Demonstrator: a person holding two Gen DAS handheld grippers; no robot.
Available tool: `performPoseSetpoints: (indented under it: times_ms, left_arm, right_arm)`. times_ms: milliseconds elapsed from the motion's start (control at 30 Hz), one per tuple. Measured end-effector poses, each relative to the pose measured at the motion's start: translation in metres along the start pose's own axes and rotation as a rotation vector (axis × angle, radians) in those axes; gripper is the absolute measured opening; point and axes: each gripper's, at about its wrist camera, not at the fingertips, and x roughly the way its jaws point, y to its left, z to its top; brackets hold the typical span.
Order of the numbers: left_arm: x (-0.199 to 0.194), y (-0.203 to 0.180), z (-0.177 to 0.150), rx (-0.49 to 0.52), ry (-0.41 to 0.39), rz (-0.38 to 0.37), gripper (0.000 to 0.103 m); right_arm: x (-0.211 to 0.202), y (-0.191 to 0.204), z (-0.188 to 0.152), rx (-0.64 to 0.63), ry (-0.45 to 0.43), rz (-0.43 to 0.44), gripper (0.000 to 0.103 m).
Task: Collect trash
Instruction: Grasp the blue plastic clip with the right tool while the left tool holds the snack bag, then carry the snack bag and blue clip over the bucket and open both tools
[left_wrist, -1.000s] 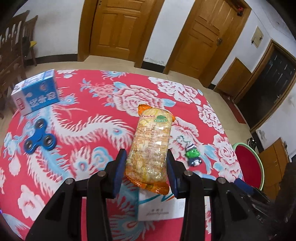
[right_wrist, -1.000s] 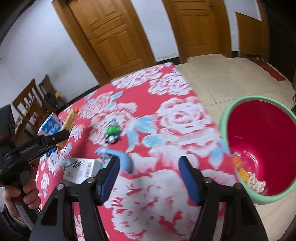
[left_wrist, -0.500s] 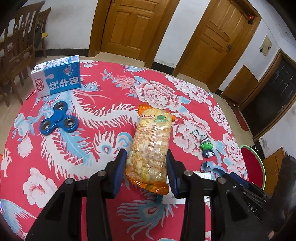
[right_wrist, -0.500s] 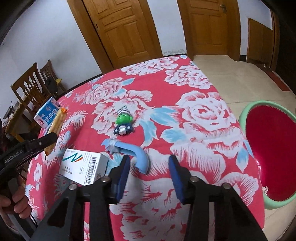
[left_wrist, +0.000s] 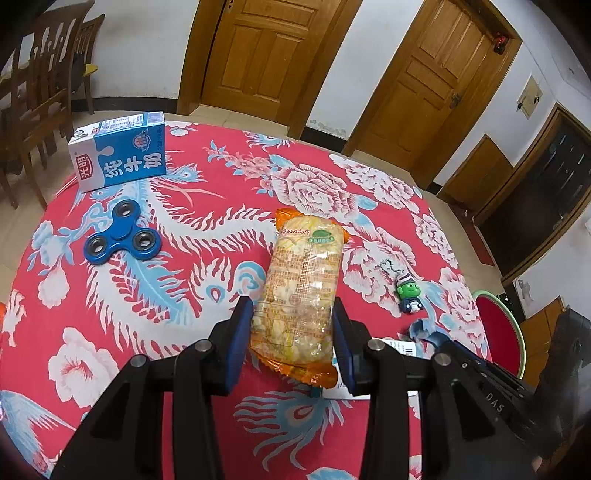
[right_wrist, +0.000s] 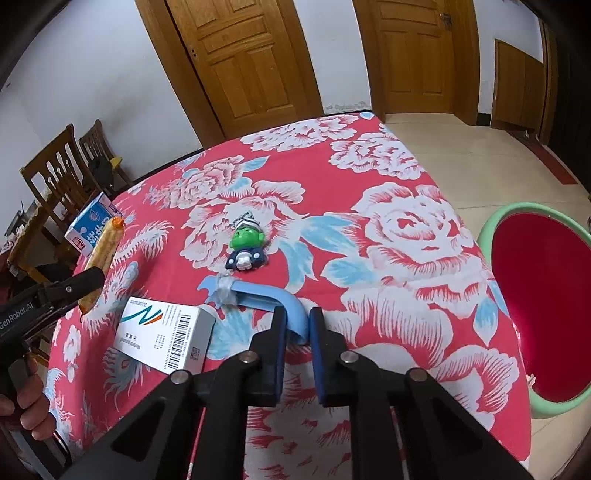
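My left gripper (left_wrist: 292, 326) is shut on an orange snack packet (left_wrist: 301, 288) and holds it above the red flowered tablecloth (left_wrist: 177, 266); the packet also shows in the right wrist view (right_wrist: 103, 248). My right gripper (right_wrist: 297, 325) is shut on the bent end of a light blue plastic piece (right_wrist: 266, 299) that lies on the cloth. A white medicine box (right_wrist: 164, 338) lies just left of the blue piece. A red bin with a green rim (right_wrist: 543, 310) stands on the floor to the right of the table.
A green-headed toy keychain (right_wrist: 245, 247) lies behind the blue piece. A blue milk carton (left_wrist: 120, 149) and a blue fidget spinner (left_wrist: 122, 236) sit at the far left of the table. Wooden chairs (left_wrist: 37, 92) stand beyond the left edge.
My right gripper moved from beside the bin to the blue plastic piece and closed on it. My left gripper kept hold of the snack packet and drew back and up slightly.
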Motion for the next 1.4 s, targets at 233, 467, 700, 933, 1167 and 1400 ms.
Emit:
performPoseSetpoints:
  times_ms: [233,467,700,933,1167,1400]
  left_arm:
    - [-0.011,-0.009,-0.002,0.016,-0.017,-0.013,0.042]
    - [-0.019,-0.023,-0.005,0.032,-0.021,-0.039,0.042]
    - [-0.025,-0.043,-0.008,0.058,-0.017,-0.071,0.042]
    - [-0.023,-0.065,-0.014,0.082,0.017,-0.121,0.042]
    - [-0.02,-0.093,-0.02,0.122,0.038,-0.154,0.042]
    - [-0.014,-0.126,-0.024,0.19,0.056,-0.186,0.042]
  right_arm:
    - [-0.024,-0.006,0.003,0.021,-0.066,0.014,0.014]
    - [-0.052,-0.018,0.003,0.052,-0.132,0.028,0.014]
    - [-0.077,-0.038,-0.002,0.099,-0.187,0.031,0.014]
    - [-0.099,-0.065,-0.008,0.157,-0.237,0.019,0.014]
    - [-0.119,-0.093,-0.015,0.212,-0.279,-0.003,0.014]
    - [-0.133,-0.12,-0.024,0.269,-0.302,-0.037,0.014]
